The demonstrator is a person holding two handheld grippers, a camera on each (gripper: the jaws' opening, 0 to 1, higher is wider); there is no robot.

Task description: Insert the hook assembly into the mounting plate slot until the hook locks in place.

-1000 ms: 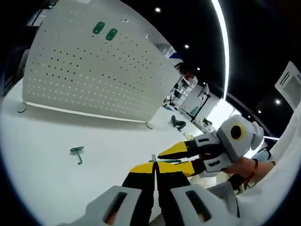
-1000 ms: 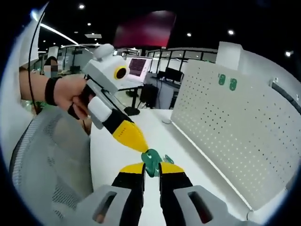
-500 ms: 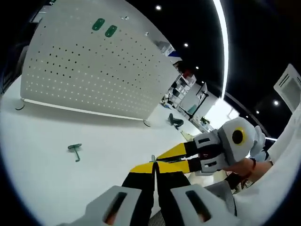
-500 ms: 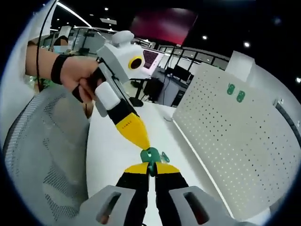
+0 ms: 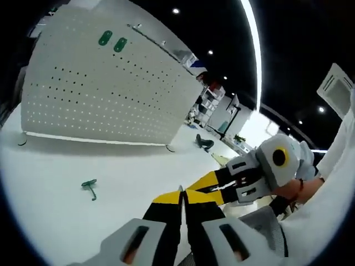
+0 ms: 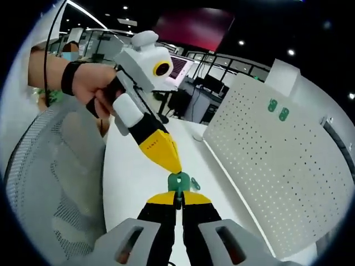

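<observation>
Pegboard (image 5: 105, 94) stands upright across the far side of the white table (image 5: 50, 221) in the left gripper view, up at eleven o'clock, with two green plates (image 5: 112, 41) stuck near its top edge. Down at nine o'clock a loose green hook (image 5: 89, 187) lies flat on the table, well apart from everything else. At six o'clock the left tool (image 5: 181, 195) has its yellow-tipped jaws pressed together, a thin pale sliver poking out between the tips; what that sliver is, I cannot tell. At three o'clock the right tool (image 5: 188, 185) comes in, a hand (image 5: 291, 191) behind it, its tips meeting the left tool's tips.

Over in the right gripper view, a hand (image 6: 91, 83) with a dark wristband holds the left tool (image 6: 176, 169) at ten o'clock, slanting down to the centre. At six o'clock the right tool (image 6: 178, 197) is clamped on the green hook assembly (image 6: 181, 182), and the left tool's tip touches that piece from above. A mesh chair (image 6: 61, 172) sits at eight o'clock. At two o'clock the pegboard (image 6: 272, 166) rises beside the table (image 6: 125, 177), green plates (image 6: 278, 110) high on it.
</observation>
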